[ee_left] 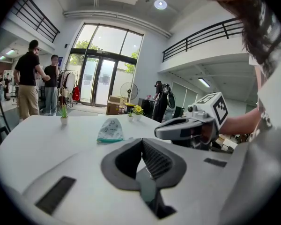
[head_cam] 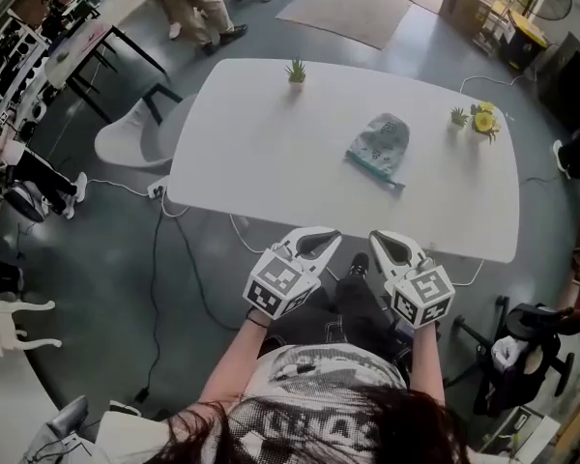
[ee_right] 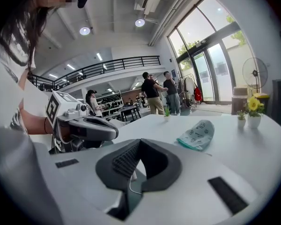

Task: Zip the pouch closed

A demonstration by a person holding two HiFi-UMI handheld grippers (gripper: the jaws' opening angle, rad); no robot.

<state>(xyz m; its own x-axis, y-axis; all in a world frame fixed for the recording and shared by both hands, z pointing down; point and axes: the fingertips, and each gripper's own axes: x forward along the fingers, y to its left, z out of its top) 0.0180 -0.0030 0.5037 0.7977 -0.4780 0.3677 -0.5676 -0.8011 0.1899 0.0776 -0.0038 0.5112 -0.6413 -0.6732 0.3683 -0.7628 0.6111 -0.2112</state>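
Pale patterned pouch (head_cam: 379,146) lies teal zip edge nearest on the white table (head_cam: 261,153), well apart from left gripper (head_cam: 321,241) and right gripper (head_cam: 385,244), both pressed together, empty; probably best: spread jaws, pin fabric, pinch pull.

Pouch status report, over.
Left gripper and right gripper shut, empty, short of table. Pouch lying on table, untouched. Nothing in between.

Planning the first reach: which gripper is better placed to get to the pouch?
Probably the right gripper: the pouch lies almost straight ahead of it, while the left gripper sits further aside. Both are shut and empty.
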